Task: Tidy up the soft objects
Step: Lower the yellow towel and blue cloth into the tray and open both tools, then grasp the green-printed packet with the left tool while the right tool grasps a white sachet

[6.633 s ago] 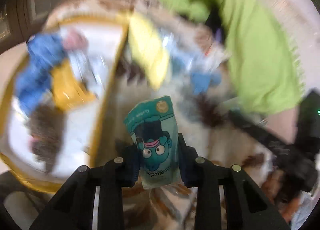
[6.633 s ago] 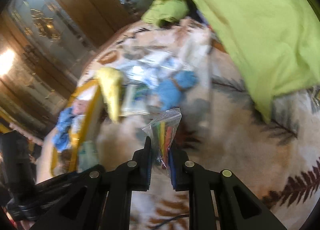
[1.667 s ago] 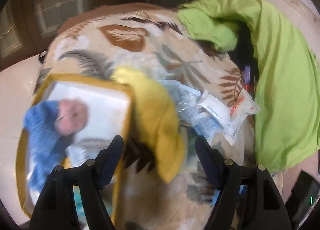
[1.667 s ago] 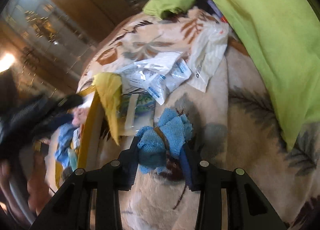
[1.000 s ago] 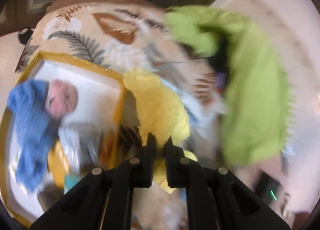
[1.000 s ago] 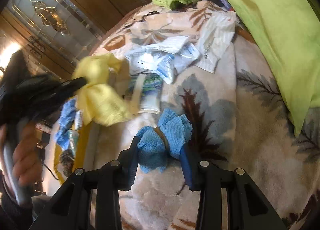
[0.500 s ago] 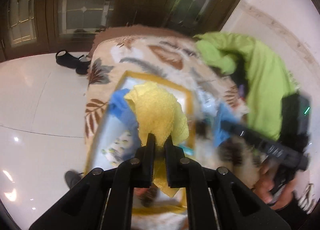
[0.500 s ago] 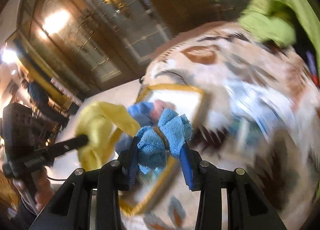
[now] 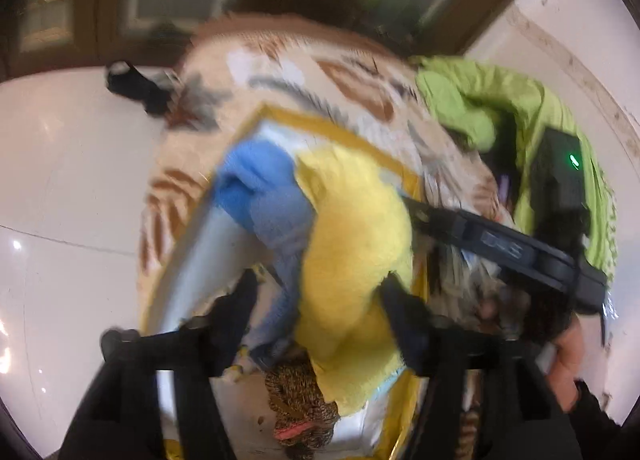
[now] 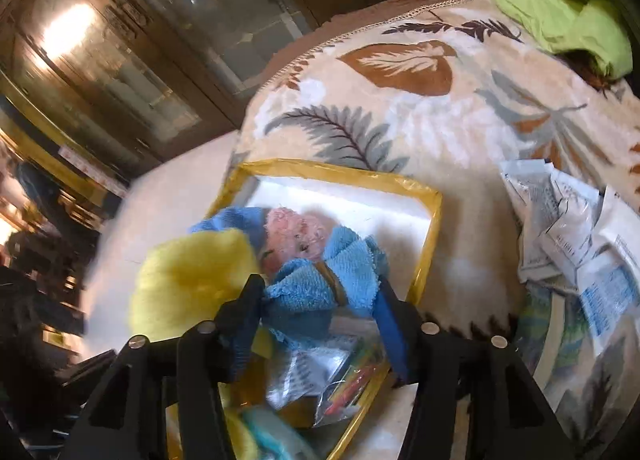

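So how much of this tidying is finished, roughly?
Partway. The yellow-edged box already holds a pink plush, a clear bag and a yellow cloth, with the left gripper open around it. The right gripper holds a blue cloth bundle above the box. White packets remain on the blanket.

So the left gripper [image 9: 316, 296] isn't pinching the yellow cloth [image 9: 352, 244] anymore — half a second ago its jaws were clamped tight on it, now they're spread wide and the cloth sags between them, over the gold-rimmed tray [image 9: 328, 127]. The right gripper [image 10: 320, 300] has carried the blue cloth bundle [image 10: 324, 280] off the leaf-print blanket [image 10: 400, 107] — a second ago the bundle was down on it — and it's now above the tray [image 10: 424, 252], just ahead of the pink fuzzy ball [image 10: 292, 236].
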